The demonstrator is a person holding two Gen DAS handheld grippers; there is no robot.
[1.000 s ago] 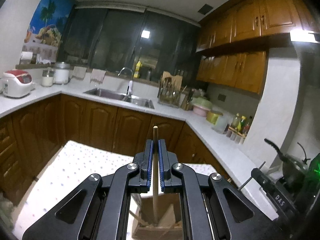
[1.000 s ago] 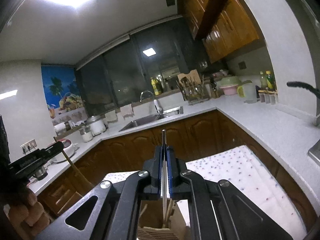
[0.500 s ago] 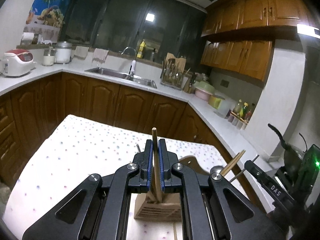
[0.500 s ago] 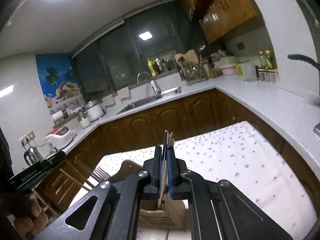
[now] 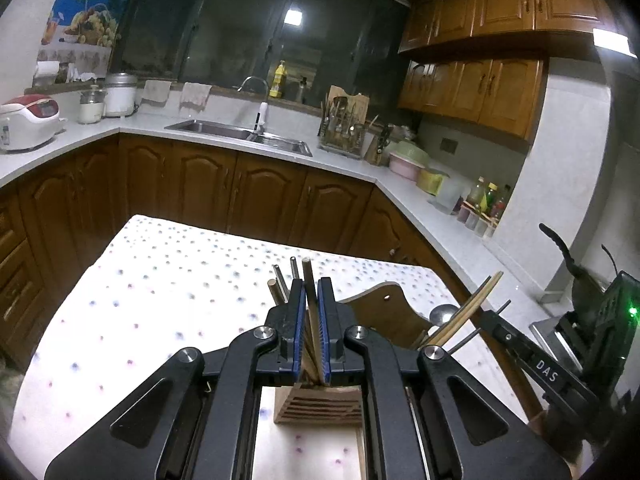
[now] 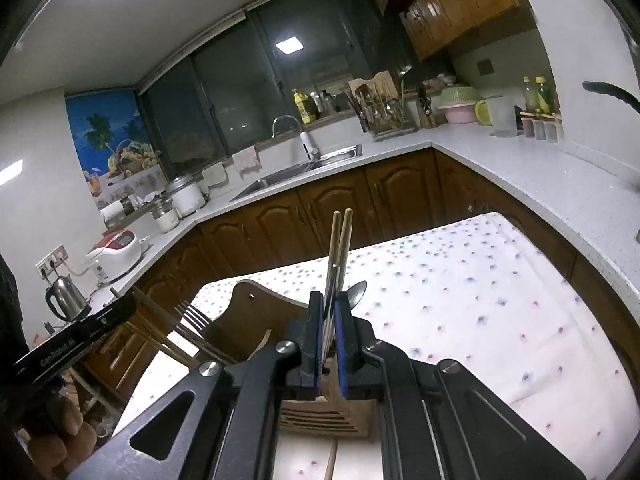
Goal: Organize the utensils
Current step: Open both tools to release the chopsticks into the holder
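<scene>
My left gripper (image 5: pixel 311 292) is shut on a wooden chopstick (image 5: pixel 308 276) that stands upright over a slatted wooden utensil holder (image 5: pixel 318 408) on the dotted tablecloth. Metal handles (image 5: pixel 280 276) rise just left of the chopstick. My right gripper (image 6: pixel 328 306) is shut on a thin metal utensil handle (image 6: pixel 331 280) above the same holder (image 6: pixel 320 416); two wooden chopsticks (image 6: pixel 344 236) stick up beside it. A spoon (image 6: pixel 356 294), a fork (image 6: pixel 192 314) and a wooden board (image 6: pixel 256 320) stand around the holder.
The table has a white dotted cloth (image 5: pixel 160 280). Brown cabinets and a white counter with a sink (image 5: pixel 240 136) wrap around behind. A rice cooker (image 5: pixel 28 120) and a kettle (image 6: pixel 64 300) stand on the counter. The other gripper shows at the right in the left view (image 5: pixel 560 376).
Both grippers have come down towards the holder with their utensils. The table and holder now fill more of both views, and more utensils in the holder show.
</scene>
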